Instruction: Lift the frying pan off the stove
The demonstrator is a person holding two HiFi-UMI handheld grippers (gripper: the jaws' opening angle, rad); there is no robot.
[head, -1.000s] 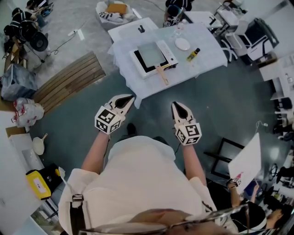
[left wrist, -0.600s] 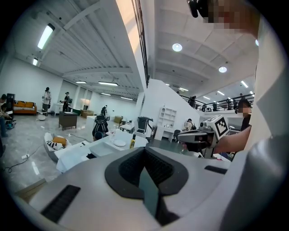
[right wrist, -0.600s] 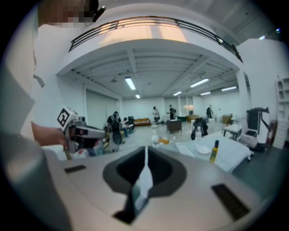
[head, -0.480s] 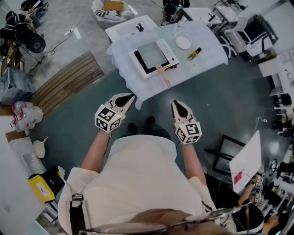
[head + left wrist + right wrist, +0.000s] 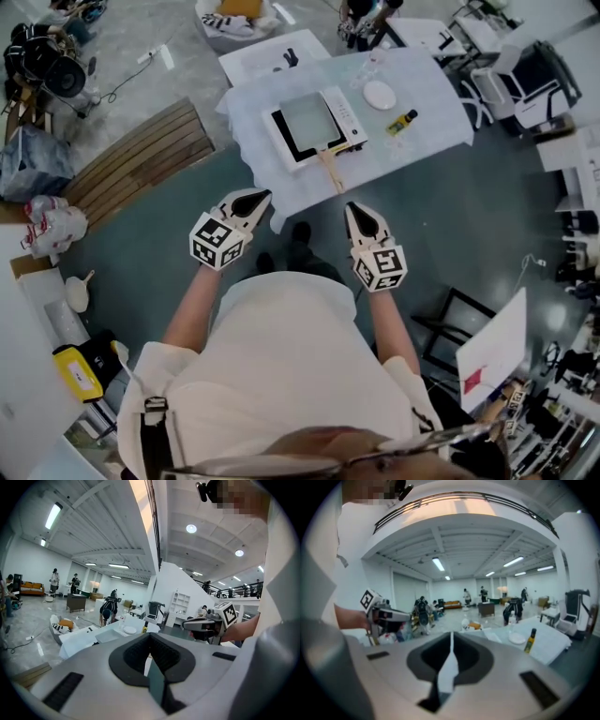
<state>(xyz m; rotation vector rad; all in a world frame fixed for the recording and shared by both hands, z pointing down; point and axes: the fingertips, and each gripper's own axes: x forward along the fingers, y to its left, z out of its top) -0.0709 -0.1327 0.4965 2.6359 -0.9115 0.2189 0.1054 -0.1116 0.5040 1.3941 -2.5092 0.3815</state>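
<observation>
Nearing surface: since a second ago both grippers have drawn closer to the white-clothed surface [image 5: 427, 89]; this is approach only, and no lift has begun.
Left gripper [image 5: 257, 197]: jaws pressed together, nothing held.
Right gripper [image 5: 353, 211]: jaws likewise closed, empty.
Frying pan [image 5: 311, 118]: square, on the stove [image 5: 346, 111] at twelve o'clock of the grippers; its wooden handle [image 5: 331, 169] points to six o'clock, apart from both.
Around: plate [image 5: 380, 94] at two o'clock of the pan, bottle [image 5: 402, 122] at three o'clock; neither blocks the handle.
In the way: only the hanging cloth corner [image 5: 277, 221] just beside the left gripper; the jaws must open first.
</observation>
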